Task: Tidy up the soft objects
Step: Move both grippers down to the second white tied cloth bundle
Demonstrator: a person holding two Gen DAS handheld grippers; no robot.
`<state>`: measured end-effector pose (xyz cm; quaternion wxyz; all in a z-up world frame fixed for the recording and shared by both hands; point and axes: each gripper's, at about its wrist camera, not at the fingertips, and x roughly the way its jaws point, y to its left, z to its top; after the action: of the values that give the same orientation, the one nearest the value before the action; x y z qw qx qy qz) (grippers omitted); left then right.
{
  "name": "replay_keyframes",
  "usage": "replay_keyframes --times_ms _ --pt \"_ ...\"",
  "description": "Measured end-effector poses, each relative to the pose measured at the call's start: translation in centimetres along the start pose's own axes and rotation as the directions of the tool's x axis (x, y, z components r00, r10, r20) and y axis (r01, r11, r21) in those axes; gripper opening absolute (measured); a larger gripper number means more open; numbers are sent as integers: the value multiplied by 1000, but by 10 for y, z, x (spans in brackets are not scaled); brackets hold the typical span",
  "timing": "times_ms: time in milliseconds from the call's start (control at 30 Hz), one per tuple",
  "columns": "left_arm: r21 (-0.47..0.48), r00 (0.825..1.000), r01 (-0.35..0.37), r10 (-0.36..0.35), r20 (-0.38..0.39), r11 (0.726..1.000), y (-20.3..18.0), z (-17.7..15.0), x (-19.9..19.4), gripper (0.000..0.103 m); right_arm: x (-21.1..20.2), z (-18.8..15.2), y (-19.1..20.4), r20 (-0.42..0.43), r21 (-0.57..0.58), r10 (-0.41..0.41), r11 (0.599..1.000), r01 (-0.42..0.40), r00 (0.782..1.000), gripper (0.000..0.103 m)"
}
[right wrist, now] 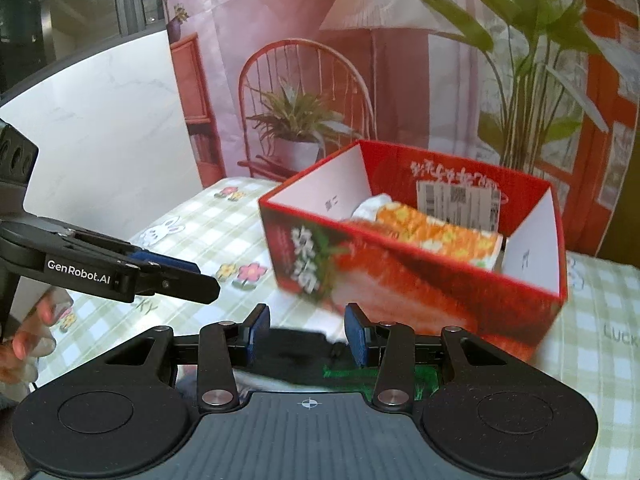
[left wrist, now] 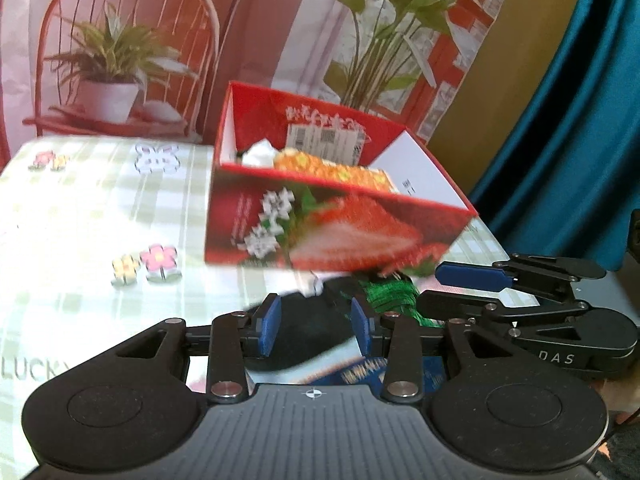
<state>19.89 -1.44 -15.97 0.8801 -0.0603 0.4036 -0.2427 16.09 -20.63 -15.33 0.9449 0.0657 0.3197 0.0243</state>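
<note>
Both grippers' fingers (left wrist: 269, 330) pinch a dark garment (left wrist: 316, 328); your red box (right wrist: 400, 276) holds orange cloth (right wrist: 440, 232), this piece remains outside.

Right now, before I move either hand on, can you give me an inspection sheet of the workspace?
Surface: table under a green checked cloth with flower and rabbit prints.
Job's things: open red strawberry box holding an orange patterned cloth and a white item; a black fabric piece with green trim lies in front of it.
Clutter: nothing seen.
Grippers: left gripper and right gripper both over the black fabric; whether the jaws grip it, cannot tell.
Cables: nothing seen.
Surroundings: printed backdrop of chair and plants; teal curtain.
</note>
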Motion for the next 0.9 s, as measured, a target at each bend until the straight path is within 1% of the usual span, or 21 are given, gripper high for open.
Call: replay_keyframes --times_ms 200,300,333,400,467,533,600,667,733,767,800,833,900 --pt "-20 1000 8 -9 -27 1000 -3 -26 -1 43 -13 -26 6 -27 21 9 1000 -8 1000 39" --pt "-3 1000 -3 3 -22 1000 -4 -41 -5 56 -20 -43 7 -47 37 15 999 -13 999 40" --pt "-2 1000 -3 3 -23 1000 -4 -46 -6 57 -22 -48 8 -56 39 18 999 -16 998 41" --pt "-12 999 4 -5 -45 1000 -4 -56 -6 57 -25 -60 11 -79 33 15 999 -13 997 41" --pt "-16 998 10 -11 -68 1000 -3 -65 -5 59 -29 -69 14 -89 30 9 1000 -7 996 45" --pt "-16 997 5 -6 -81 1000 -2 -70 -3 59 -33 -74 14 -91 40 7 999 -3 996 52" --pt "-23 997 7 -9 -81 1000 -1 -72 -2 59 -34 -78 11 -94 57 9 998 -4 996 52" --pt "-23 998 6 -8 -70 1000 -1 -70 -1 57 -32 -80 8 -99 73 15 997 -8 995 51" --pt "-19 997 -1 0 -73 1000 -2 -69 2 38 -29 -81 8 -99 86 32 996 -23 995 48" --pt "-16 996 -16 15 -83 1000 -2 -67 6 35 -27 -80 8 -99 85 41 996 -32 994 46" --pt "-14 996 -27 25 -89 1000 -2 -67 9 31 -25 -79 8 -100 82 46 996 -38 994 41" --pt "-15 995 -36 34 -92 999 -1 -65 13 30 -22 -77 7 -104 81 48 996 -40 993 36" --pt "-30 995 -46 43 -95 999 3 -63 19 28 -17 -75 4 -106 90 59 995 -49 993 32"
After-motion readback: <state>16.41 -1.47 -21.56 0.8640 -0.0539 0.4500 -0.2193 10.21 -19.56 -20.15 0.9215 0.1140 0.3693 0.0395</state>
